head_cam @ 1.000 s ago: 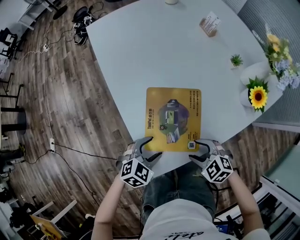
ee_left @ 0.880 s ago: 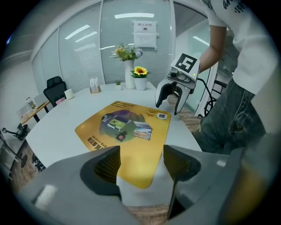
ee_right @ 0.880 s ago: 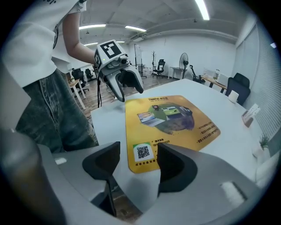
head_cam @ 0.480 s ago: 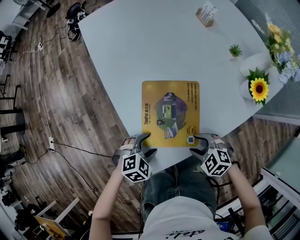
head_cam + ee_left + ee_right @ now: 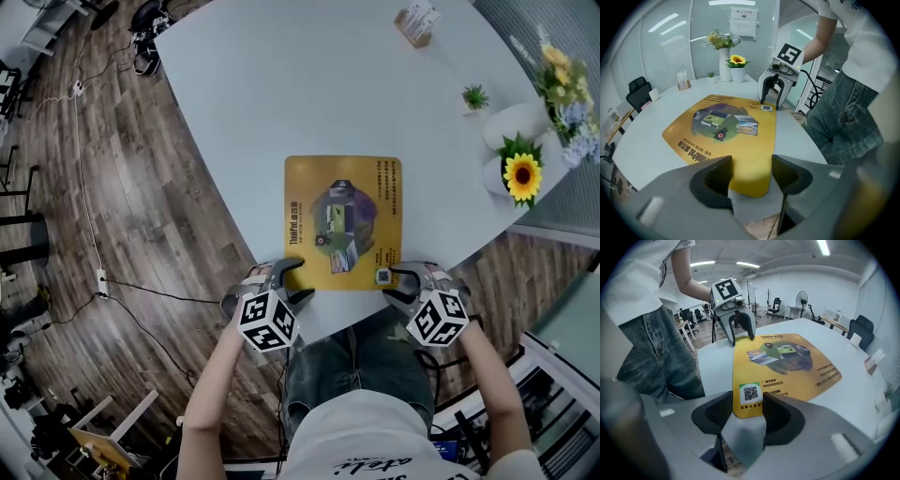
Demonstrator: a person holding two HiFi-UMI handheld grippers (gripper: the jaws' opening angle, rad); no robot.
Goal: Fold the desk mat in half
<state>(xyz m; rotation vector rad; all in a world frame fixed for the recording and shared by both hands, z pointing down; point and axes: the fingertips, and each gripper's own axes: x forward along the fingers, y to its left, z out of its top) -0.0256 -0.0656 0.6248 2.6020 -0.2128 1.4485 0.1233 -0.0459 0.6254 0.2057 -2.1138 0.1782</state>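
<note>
Head view looks steeply down; gripper views skim low across the desk mat [image 5: 342, 222].

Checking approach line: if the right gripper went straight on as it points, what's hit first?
Probably the QR-code corner of the desk mat, which sits between the jaws of the right gripper; they have just been closing but don't yet pinch it. The table lies just beneath.

A pale, rounded table [image 5: 281, 84] stands on a dark wood-plank floor [image 5: 141, 206]. Cables [image 5: 141, 293] trail over the floor at nine o'clock of the table. In the left gripper view, glass walls with blinds [image 5: 665, 51] rise at eleven o'clock, a black chair [image 5: 636, 93] at nine. In the right gripper view, ceiling strip lights [image 5: 824, 246] glow at one o'clock, a fan [image 5: 802, 297] below them.
</note>
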